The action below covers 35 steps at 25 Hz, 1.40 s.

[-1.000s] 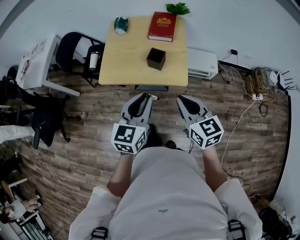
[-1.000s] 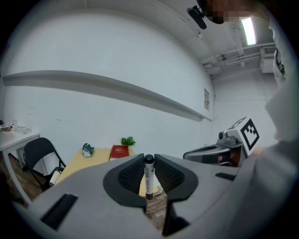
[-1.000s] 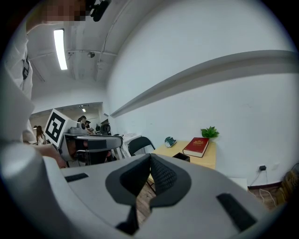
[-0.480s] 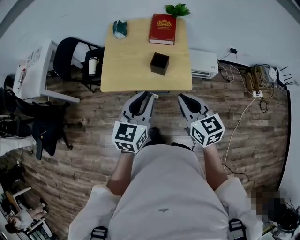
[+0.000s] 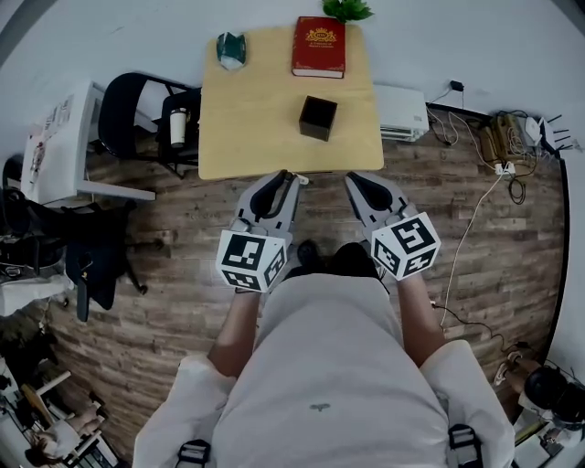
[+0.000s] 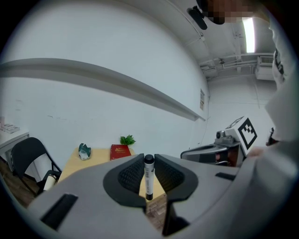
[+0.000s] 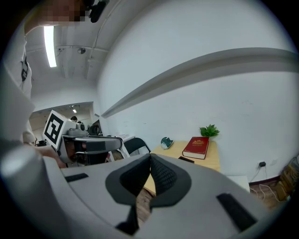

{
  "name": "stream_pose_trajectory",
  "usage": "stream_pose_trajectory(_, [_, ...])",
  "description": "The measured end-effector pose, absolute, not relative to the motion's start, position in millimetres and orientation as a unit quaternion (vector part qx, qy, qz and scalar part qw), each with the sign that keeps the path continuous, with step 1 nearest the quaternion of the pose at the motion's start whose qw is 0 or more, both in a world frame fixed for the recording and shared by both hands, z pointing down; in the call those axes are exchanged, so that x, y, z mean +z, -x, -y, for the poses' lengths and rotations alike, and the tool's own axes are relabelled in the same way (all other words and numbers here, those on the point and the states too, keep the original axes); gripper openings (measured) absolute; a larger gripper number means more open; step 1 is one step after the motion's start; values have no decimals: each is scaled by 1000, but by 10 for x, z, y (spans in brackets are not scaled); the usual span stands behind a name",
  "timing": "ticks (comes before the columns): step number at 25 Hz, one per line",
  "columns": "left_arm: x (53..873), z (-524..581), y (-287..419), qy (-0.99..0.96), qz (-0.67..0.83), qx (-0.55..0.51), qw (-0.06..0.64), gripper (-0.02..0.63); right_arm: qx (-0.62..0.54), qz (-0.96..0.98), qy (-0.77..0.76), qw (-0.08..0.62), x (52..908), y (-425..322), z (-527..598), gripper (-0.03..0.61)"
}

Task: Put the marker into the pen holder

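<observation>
A white marker with a black cap [image 6: 148,177] stands upright between the pads of my left gripper [image 6: 148,161], which is shut on it. In the head view the left gripper [image 5: 291,178] is at the front edge of the wooden table [image 5: 247,128], with the marker's end [image 5: 298,180] sticking out past the jaws. The pen holder [image 5: 318,117], a black open cube, stands on the table's right half, beyond both grippers. My right gripper [image 5: 352,180] hangs beside the left one; its jaws [image 7: 150,158] are pressed together with nothing between them. The right gripper view shows the pen holder [image 7: 187,159] just past the right jaw.
A red book [image 5: 319,47], a green-and-white object [image 5: 231,49] and a plant [image 5: 345,9] sit along the table's far edge by the wall. A black chair [image 5: 137,110] stands left of the table. A white heater [image 5: 402,112] and cables [image 5: 494,155] lie to the right.
The person has stepped closer: the table's front edge now meets the gripper tips. Both grippers keep their pose, the marker still held in the left one.
</observation>
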State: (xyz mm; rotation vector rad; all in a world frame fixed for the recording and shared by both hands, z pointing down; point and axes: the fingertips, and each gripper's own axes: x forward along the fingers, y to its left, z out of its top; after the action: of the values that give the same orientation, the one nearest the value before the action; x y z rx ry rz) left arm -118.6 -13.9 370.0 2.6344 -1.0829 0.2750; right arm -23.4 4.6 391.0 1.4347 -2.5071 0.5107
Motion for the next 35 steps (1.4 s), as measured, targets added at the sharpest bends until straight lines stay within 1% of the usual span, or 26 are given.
stream_pose_trajectory(15, [3808,431,1168,-908,378,96,154,64,184,848,-484,111,4006,200,233,0])
stream_pose_trajectory(35, [3842,1425,766,-891,412,106,162,64,197,863,-452,109,4064,-211,1344,0])
